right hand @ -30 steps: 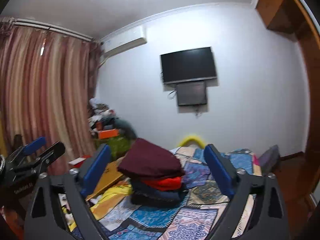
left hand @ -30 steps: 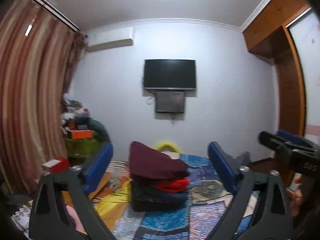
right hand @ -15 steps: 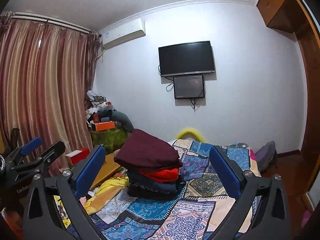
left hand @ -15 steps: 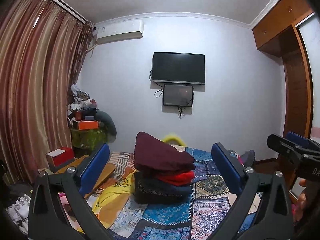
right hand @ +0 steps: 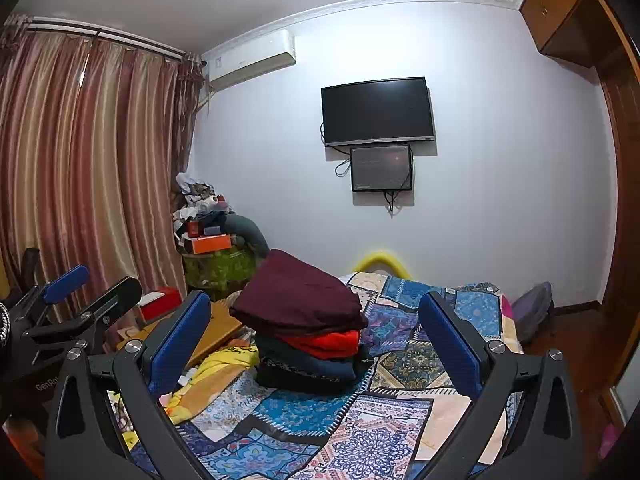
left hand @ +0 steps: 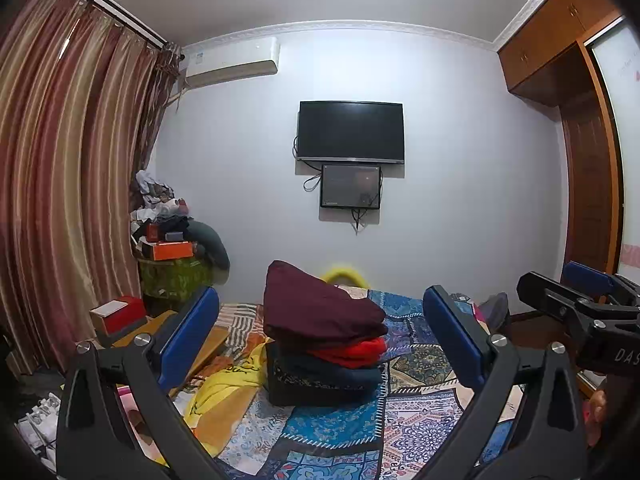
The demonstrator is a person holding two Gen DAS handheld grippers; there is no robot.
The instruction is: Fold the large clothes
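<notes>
A stack of folded clothes sits on the bed, with a maroon garment [left hand: 320,308] [right hand: 296,296] on top, a red one [left hand: 352,350] [right hand: 324,340] under it and dark ones [left hand: 320,380] at the bottom. A loose yellow garment [left hand: 224,392] [right hand: 216,364] lies crumpled left of the stack. My left gripper [left hand: 320,300] [right hand: 110,280] is open and empty, held in the air short of the stack. My right gripper [right hand: 314,300] [left hand: 546,276] is also open and empty, beside the left one.
A patchwork bedspread [left hand: 420,368] [right hand: 404,364] covers the bed. A wooden board [right hand: 216,328] and a red box [left hand: 120,314] lie at the bed's left. A cluttered green stand [left hand: 176,280] is by the striped curtain [left hand: 60,200]. A wardrobe [left hand: 592,200] stands at right.
Both grippers have drawn back a little from the stack and steadied. Their jaws stay open and the clothes have not moved.
</notes>
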